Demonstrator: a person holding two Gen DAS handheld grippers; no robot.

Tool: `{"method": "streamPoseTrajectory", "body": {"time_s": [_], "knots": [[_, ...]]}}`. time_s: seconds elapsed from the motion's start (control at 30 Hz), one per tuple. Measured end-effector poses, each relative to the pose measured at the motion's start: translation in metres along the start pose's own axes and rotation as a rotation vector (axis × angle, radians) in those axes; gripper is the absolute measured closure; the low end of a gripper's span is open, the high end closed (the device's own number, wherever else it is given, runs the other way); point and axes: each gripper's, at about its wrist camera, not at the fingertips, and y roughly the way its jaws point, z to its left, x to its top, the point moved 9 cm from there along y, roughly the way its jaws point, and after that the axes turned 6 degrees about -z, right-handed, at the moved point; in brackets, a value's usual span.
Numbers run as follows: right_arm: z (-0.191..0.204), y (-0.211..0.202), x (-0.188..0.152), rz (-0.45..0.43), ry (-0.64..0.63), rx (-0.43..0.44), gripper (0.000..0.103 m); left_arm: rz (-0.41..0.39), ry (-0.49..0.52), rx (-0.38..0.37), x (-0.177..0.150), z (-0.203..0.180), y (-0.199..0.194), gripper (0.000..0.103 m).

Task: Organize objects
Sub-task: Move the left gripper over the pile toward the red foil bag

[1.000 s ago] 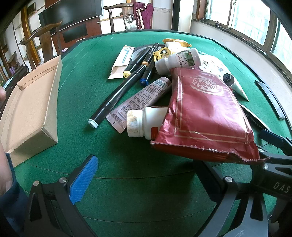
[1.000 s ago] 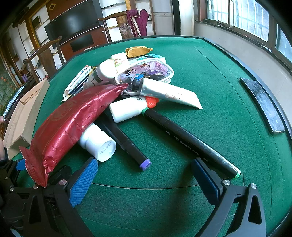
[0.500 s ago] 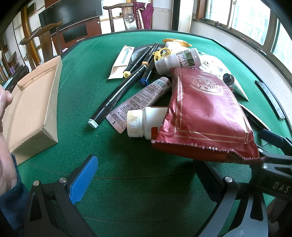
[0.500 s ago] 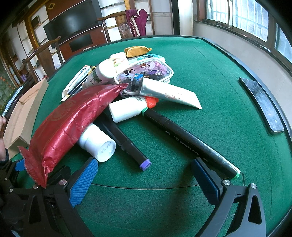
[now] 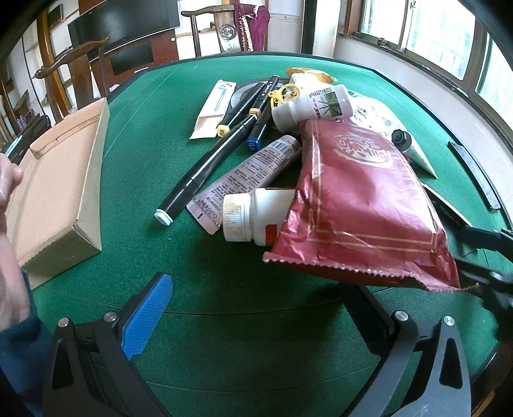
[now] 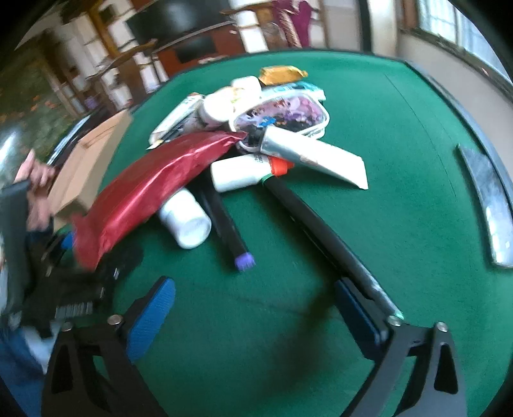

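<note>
Meanwhile I saw my left gripper (image 5: 253,317) and right gripper (image 6: 256,308) both spread wide, gripping nothing, low in frame above green felt table (image 5: 154,154); red foil pouch (image 5: 362,205) topped the centre pile, cardboard box (image 5: 54,192) left, windows upper right.

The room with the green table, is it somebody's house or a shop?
Most likely a home living room: a green felt table, carved wooden chairs, a flat TV on a cabinet and big windows.

Daylight from windows (image 5: 429,35) at right, soft shadows; left view sharp, right view motion-blurred; fisheye bending, dark vignetted corners both.
</note>
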Motion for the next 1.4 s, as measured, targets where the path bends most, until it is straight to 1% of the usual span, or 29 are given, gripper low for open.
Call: {"method": "streamPoseTrajectory", "body": {"time_s": [0.03,0.1,0.17,0.23,0.37,0.47,0.57,0.7,0.87,0.93,1.0,1.07,1.13,1.17,1.2,1.23,1.27,1.33,1.37,1.4], "knots": [[-0.002,-0.008,-0.005,-0.012,-0.030,-0.013,0.012,0.000,0.000,0.000,0.000,0.000,0.000,0.000],[-0.001,-0.025,-0.012,-0.050,-0.095,-0.023,0.034,0.000,0.000,0.000,0.000,0.000,0.000,0.000],[-0.001,-0.039,-0.015,-0.084,-0.144,-0.017,0.039,0.000,0.000,0.000,0.000,0.000,0.000,0.000],[-0.003,-0.047,-0.013,-0.117,-0.180,-0.034,0.039,0.000,0.000,0.000,0.000,0.000,0.000,0.000],[0.002,-0.062,-0.002,-0.170,-0.241,0.010,0.041,0.000,0.000,0.000,0.000,0.000,0.000,0.000],[0.004,-0.054,0.011,-0.160,-0.253,0.057,0.059,0.000,0.000,0.000,0.000,0.000,0.000,0.000],[0.005,-0.044,0.018,-0.139,-0.262,0.069,0.075,0.000,0.000,0.000,0.000,0.000,0.000,0.000],[0.004,-0.034,0.029,-0.119,-0.264,0.090,0.075,0.000,0.000,0.000,0.000,0.000,0.000,0.000],[0.005,-0.030,0.053,-0.143,-0.277,0.143,0.075,0.000,-0.001,0.000,-0.001,0.000,-0.001,0.000],[0.000,-0.027,0.060,-0.165,-0.245,0.190,0.075,0.000,-0.001,0.000,-0.001,0.000,-0.001,0.000],[-0.006,-0.022,0.060,-0.173,-0.198,0.243,0.075,0.000,-0.001,0.000,-0.001,0.000,0.000,0.000],[-0.017,-0.018,0.060,-0.179,-0.135,0.273,0.074,0.000,-0.001,0.000,-0.001,0.000,0.000,0.000],[-0.021,-0.022,0.063,-0.193,-0.072,0.328,0.074,0.000,0.004,-0.005,0.000,0.000,-0.001,0.000],[-0.024,-0.024,0.065,-0.201,-0.051,0.341,0.074,0.005,0.007,-0.006,-0.001,-0.001,-0.002,0.000],[-0.026,-0.026,0.066,-0.208,-0.037,0.345,0.074,0.020,0.019,-0.020,-0.002,-0.002,-0.003,0.000],[-0.028,-0.027,0.066,-0.212,-0.019,0.349,0.074,0.021,0.021,-0.041,-0.003,0.000,-0.007,0.002],[-0.030,-0.027,0.067,-0.213,-0.005,0.350,0.074,0.011,0.008,-0.062,-0.005,0.004,-0.015,0.005],[-0.031,-0.029,0.067,-0.208,0.010,0.361,0.073,0.013,-0.039,-0.129,-0.009,0.008,-0.032,0.005],[-0.030,-0.029,0.067,-0.207,0.013,0.365,0.073,0.016,-0.056,-0.154,-0.012,0.009,-0.041,0.005],[-0.030,-0.030,0.067,-0.209,0.021,0.367,0.071,0.015,-0.063,-0.169,-0.011,0.003,-0.042,0.005]]}}
